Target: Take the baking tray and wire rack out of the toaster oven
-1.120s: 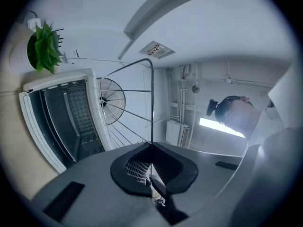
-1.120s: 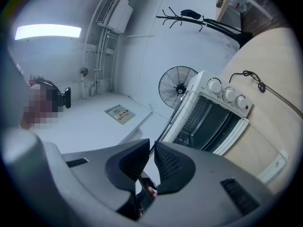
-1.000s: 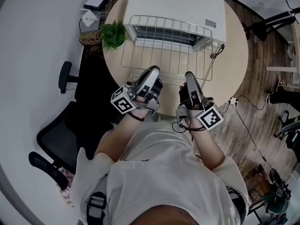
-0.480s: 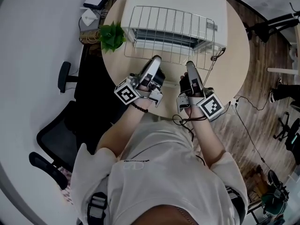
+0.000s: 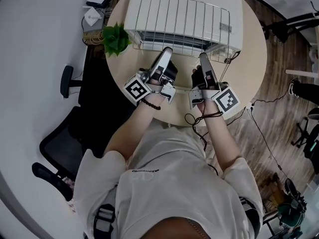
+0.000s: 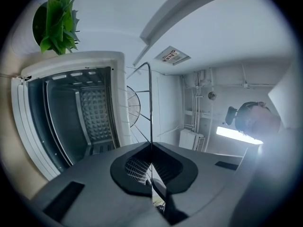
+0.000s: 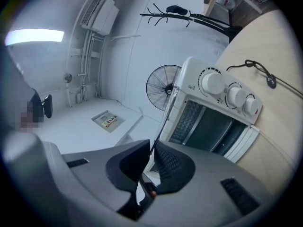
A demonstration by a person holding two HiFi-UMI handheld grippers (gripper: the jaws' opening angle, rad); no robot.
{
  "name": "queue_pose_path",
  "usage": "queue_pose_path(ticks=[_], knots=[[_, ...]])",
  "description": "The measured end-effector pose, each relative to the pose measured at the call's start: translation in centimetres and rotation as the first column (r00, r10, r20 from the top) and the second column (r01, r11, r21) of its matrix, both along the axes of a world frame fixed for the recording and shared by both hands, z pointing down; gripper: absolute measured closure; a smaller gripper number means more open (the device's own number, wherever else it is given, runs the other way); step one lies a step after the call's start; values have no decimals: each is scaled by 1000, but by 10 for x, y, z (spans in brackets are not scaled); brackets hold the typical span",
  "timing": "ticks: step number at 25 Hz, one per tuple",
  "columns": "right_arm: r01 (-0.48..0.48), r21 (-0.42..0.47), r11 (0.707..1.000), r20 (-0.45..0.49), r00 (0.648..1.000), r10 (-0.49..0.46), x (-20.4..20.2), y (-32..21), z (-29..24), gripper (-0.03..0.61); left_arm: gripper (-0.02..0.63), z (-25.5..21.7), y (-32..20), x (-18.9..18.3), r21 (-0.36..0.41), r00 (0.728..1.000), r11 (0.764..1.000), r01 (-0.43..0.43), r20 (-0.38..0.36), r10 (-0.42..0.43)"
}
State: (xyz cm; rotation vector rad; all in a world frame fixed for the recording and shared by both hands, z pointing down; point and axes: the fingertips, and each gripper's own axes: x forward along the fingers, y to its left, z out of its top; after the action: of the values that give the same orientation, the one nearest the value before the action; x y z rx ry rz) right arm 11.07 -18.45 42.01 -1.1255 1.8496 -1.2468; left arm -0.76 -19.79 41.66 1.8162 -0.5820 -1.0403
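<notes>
The person stood at the round beige wooden table (image 5: 249,68) with both tools stretched out in front. The left gripper (image 5: 166,51) was clenched tight on the near edge of the silver wire rack (image 5: 179,16), its dark pads (image 6: 137,167) closed together with one thin wire (image 6: 149,103) rising straight out from between them. The right gripper (image 5: 203,56) grasped the same edge just beside it, its jaws pinched on a wire (image 7: 165,117) with only a sliver of gap between the pads (image 7: 173,167).

The rack reached away from both tips, held in the air and spread above the top of the white box-shaped toaster oven (image 5: 130,19), which stood straight ahead of the grippers. The oven's mouth (image 6: 71,108) gaped open ahead and to the left of the left tool, and its three round knobs (image 7: 227,93) sat ahead and to the right of the right one. I could not make out the baking tray. A small green potted plant (image 5: 116,38) stood off to the left of the left gripper.
</notes>
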Motion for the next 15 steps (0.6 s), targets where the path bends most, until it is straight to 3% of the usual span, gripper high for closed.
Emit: queue_pose_path(ticks=[15], knots=[[-12,-31,999,20,1000,13,4,-36,2,551,612,2,-35,4,-40,1000,999,23,3,-23]])
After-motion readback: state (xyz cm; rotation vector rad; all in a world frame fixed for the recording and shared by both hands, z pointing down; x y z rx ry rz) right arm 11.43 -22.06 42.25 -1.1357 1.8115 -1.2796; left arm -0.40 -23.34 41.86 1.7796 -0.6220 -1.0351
